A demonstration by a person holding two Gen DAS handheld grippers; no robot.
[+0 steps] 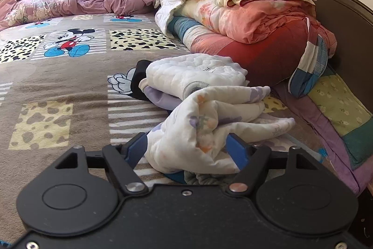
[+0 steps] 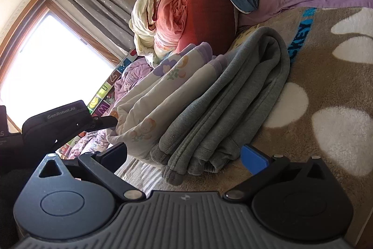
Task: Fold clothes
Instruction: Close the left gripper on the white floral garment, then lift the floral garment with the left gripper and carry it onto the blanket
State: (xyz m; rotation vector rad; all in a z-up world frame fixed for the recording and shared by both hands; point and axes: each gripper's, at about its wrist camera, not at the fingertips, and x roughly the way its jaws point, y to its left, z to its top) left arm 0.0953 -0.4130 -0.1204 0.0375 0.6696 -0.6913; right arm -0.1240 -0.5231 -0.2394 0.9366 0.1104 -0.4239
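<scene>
White floral garment clamped in the left tool; grey garment between the open fingers of the right tool.

The floral garment is bunched between the left tool's blue pads, which close on it just above the bed blanket. In the right view it lies on the folded grey garment, which sits untouched inside the right tool's wide gap. A folded white stack lies just beyond; piled quilts lie behind.
</scene>
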